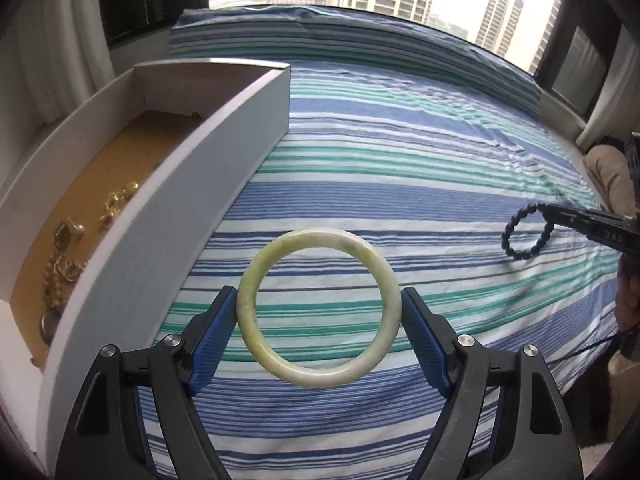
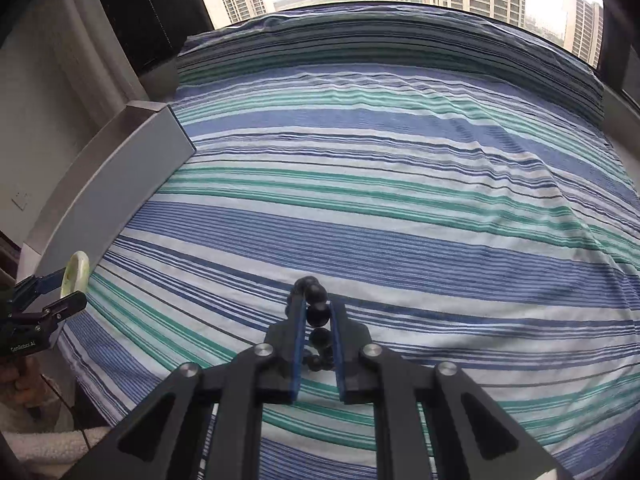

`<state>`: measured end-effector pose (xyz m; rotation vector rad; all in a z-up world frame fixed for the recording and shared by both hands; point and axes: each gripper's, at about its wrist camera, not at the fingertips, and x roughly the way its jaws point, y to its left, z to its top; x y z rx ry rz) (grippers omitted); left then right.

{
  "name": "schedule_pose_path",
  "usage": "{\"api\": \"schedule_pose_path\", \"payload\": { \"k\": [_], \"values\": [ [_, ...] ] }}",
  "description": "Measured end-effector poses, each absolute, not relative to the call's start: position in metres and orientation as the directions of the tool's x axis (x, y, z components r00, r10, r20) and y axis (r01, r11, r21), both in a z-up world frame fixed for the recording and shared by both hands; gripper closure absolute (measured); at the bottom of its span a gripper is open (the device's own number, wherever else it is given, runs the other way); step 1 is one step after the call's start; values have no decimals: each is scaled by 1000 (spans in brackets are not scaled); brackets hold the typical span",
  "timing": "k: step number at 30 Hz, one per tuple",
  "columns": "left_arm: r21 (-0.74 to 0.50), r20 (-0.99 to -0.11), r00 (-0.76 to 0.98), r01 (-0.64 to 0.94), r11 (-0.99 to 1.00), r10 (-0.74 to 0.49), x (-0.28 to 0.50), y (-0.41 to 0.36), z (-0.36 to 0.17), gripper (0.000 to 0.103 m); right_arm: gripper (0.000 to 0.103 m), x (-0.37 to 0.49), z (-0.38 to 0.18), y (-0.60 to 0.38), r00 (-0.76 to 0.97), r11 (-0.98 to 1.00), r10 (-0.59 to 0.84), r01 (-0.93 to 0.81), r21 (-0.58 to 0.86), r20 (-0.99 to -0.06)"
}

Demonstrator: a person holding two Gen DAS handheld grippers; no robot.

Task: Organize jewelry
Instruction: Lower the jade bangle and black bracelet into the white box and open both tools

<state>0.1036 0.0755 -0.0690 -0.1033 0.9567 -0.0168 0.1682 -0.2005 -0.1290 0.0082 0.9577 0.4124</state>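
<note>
My left gripper [image 1: 319, 300] is shut on a pale green jade bangle [image 1: 256, 276], gripping it across its width and holding it above the striped bed, just right of the white box [image 1: 224, 148]. The bangle also shows in the right wrist view [image 2: 75, 274]. My right gripper [image 2: 318, 304] is shut on a dark beaded bracelet [image 2: 318, 315], held above the bed. In the left wrist view that bracelet [image 1: 507, 236] hangs from the right gripper [image 1: 554, 214] at the far right.
The white box has a brown floor [image 1: 132, 160] with gold chains and earrings [image 1: 72, 256] lying in its near part. The striped bedsheet [image 2: 400, 184] spreads out ahead to a window with tall buildings.
</note>
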Motion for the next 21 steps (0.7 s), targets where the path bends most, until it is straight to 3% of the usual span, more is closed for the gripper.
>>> {"api": "schedule_pose_path", "payload": {
  "k": [6, 11, 15, 21],
  "values": [
    [-140, -772, 634, -90, 986, -52, 87, 130, 4, 22, 91, 162, -56, -144, 533, 841, 488, -498, 210, -691],
    [-107, -769, 636, -229, 968, 65, 92, 205, 36, 22, 91, 176, 0, -61, 489, 734, 620, -638, 234, -613],
    [-69, -781, 601, -350, 934, 168, 108, 260, 24, 22, 91, 191, 19, 22, 434, 651, 683, -727, 219, -587],
    [-66, -835, 518, -432, 899, 187, 133, 308, -28, 22, 91, 228, -10, 137, 276, 570, 692, -775, 271, -667]
  ]
}}
